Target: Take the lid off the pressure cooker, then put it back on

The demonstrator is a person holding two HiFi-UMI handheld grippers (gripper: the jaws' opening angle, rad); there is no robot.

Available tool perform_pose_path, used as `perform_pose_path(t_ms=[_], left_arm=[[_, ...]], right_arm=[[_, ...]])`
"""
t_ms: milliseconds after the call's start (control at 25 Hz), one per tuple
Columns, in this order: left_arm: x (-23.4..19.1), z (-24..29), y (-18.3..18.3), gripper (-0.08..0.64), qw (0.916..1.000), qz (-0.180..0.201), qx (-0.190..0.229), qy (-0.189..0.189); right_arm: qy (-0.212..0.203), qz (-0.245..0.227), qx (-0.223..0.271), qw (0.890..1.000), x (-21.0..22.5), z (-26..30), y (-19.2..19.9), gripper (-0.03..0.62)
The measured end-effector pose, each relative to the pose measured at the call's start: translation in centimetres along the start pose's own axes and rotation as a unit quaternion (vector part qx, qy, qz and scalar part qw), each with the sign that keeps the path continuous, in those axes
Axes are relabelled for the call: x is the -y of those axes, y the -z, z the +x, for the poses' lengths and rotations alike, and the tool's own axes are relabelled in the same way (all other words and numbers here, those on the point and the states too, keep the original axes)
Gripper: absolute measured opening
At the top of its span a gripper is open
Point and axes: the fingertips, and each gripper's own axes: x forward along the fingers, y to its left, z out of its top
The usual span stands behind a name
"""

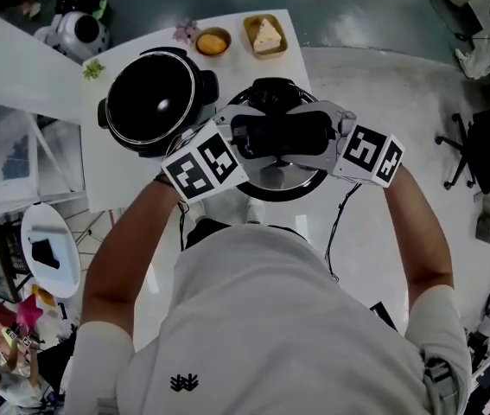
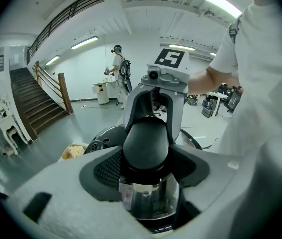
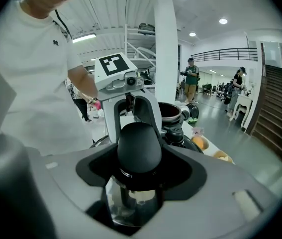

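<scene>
The pressure cooker pot (image 1: 152,100) stands open on the white table (image 1: 124,175), its dark inside showing. To its right, the steel lid (image 1: 289,184) hangs in the air, carried by its black handle (image 1: 281,134). My left gripper (image 1: 246,138) is shut on the handle's left end, and my right gripper (image 1: 321,134) is shut on its right end. In the left gripper view the black handle (image 2: 148,143) fills the space between the pads, with the right gripper (image 2: 163,78) opposite. The right gripper view shows the handle (image 3: 139,148), the left gripper (image 3: 121,81) and the pot (image 3: 173,112) beyond.
Two small dishes sit at the table's far edge, one with orange food (image 1: 213,41) and one with a cake slice (image 1: 266,35). A round white stool (image 1: 50,249) stands at the left and an office chair (image 1: 478,154) at the right. People stand far off.
</scene>
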Motion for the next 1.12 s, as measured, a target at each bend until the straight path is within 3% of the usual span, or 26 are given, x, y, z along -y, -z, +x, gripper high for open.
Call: perform_pose_path(t_ms=[360, 760, 1120], left_arm=[[-1.3, -8.6, -0.2, 0.281, 0.9995, 0.000, 0.005, -0.031], [-4.9, -16.5, 3.6, 0.282, 0.9975, -0.004, -0.004, -0.070], [-8.8, -21.2, 7.0, 0.282, 0.9969, 0.000, -0.010, -0.078]], right_arm=[[-0.016, -0.036, 0.005, 0.999, -0.7, 2.2, -8.1, 0.291], [-0.031, -0.068, 0.010, 0.997, 0.4, 8.7, -15.0, 0.291], [-0.033, -0.074, 0.013, 0.997, 2.4, 13.8, -19.0, 0.291]])
